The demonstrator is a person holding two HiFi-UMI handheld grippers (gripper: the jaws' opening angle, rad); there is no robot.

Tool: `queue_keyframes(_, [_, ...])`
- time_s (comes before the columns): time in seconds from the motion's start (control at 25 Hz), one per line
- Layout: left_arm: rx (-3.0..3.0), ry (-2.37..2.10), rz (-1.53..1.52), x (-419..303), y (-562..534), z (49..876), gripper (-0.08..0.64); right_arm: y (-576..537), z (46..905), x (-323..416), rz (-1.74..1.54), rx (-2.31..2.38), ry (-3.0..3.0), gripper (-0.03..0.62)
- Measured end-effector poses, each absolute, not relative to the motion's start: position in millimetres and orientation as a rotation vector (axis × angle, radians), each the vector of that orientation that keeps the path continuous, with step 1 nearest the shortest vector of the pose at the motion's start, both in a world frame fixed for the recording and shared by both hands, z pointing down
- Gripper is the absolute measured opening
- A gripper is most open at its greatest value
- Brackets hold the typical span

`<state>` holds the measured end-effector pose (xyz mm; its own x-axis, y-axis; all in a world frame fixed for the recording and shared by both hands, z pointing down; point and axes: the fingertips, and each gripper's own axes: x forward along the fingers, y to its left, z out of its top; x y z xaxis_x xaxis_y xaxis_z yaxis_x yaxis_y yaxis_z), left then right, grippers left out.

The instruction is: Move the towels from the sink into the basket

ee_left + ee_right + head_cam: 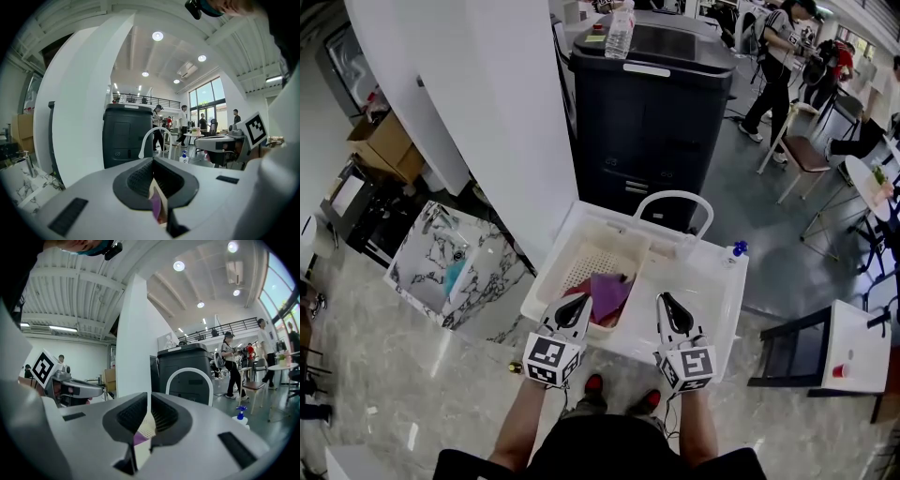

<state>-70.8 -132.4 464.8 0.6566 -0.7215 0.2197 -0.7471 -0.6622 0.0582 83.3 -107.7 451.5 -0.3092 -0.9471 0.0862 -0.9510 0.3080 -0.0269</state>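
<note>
- The purple towel (607,292) could be pulled out of the basket (581,261) again. The left claw (153,168) is held just above its near edge, and a low backward move could hook the loose cloth.
- A towel could be left behind in the sink (698,281). The basin looks bare and white, but its front corner is covered by the right claw (149,404), so this part cannot be checked.
- The arched faucet (673,197) and the small bottle with the blue top (737,249) stand at the far rim of the sink. They could be knocked if a claw is swung forward without care.
- Left claw: the jaws are seen closed together. A strip of purple and cream is visible in the slit below the tips. It is judged to be the towel and basket underneath, not something gripped.
- Right claw: the jaws are also pressed together and nothing is held. The dotted basket wall and some purple are seen through the gap under them.
- The purple towel is lying inside the cream basket with small holes, which is set in the left compartment, beside the basin. The towel is crumpled and soft, partly folded over itself.
- A reddish cloth (602,322) is seen under its near edge.
- The task is judged to be almost finished.
</note>
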Motion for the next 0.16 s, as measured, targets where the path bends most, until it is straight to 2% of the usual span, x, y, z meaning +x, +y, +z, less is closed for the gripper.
queue_keyframes(0.16, [2.730,-1.211,0.265,-65.8,-130.6,463.6,0.005,-105.8,450.2,86.4,0.110,1.814,-2.499,0.046])
